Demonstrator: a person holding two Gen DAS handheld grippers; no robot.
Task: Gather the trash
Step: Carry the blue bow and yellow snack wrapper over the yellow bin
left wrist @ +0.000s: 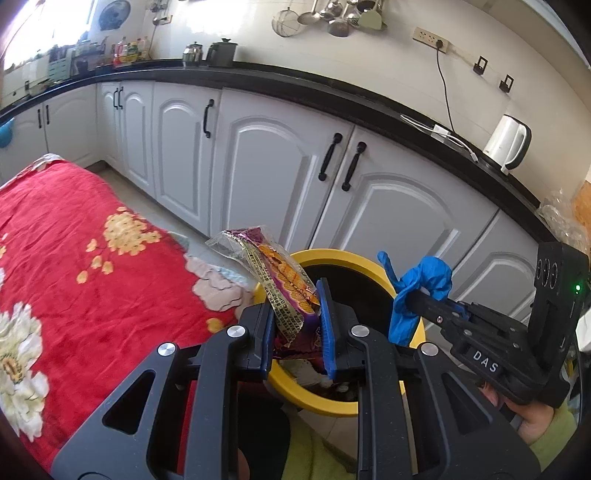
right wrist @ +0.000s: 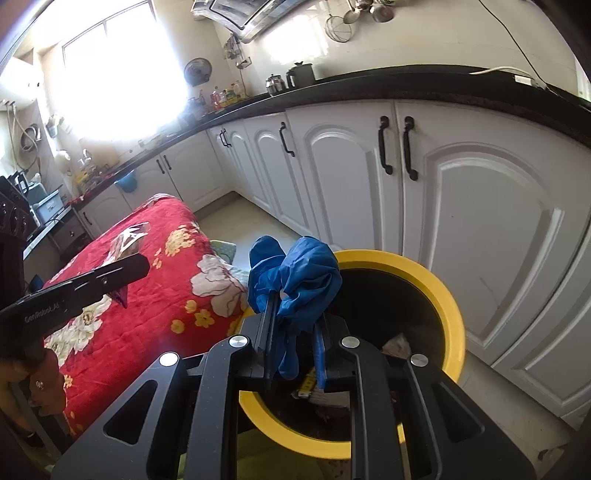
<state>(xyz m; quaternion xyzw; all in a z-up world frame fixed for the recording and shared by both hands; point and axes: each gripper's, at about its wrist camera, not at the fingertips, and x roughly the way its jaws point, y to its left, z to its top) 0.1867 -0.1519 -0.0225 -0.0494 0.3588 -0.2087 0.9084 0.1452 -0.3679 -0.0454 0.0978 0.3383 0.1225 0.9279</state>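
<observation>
Two pieces of trash are held above the bin [right wrist: 448, 295], a round, yellow-rimmed tub with a dark inside, set beside the red flowered cloth [left wrist: 92, 266]. A crinkly snack wrapper [left wrist: 280, 280] is pinched upright in the left gripper [left wrist: 295, 325] over the near rim. A limp blue glove [right wrist: 295, 284] is clamped in the right gripper [right wrist: 293, 354], likewise over the opening; the bin lies directly below both.

A long black bench [left wrist: 295, 86] runs along the cream tiled wall [left wrist: 369, 66], with white arched cabinet doors [left wrist: 266, 173] and black handles beneath it. Ladles and strainers [left wrist: 332, 16] hang above the bench; a white kettle [left wrist: 508, 142] stands on it. A window [right wrist: 110, 74] blazes beyond the bench's far end. A red floral cloth [left wrist: 66, 258] lies opposite the bench, across pale floor tiles [right wrist: 251, 218].
</observation>
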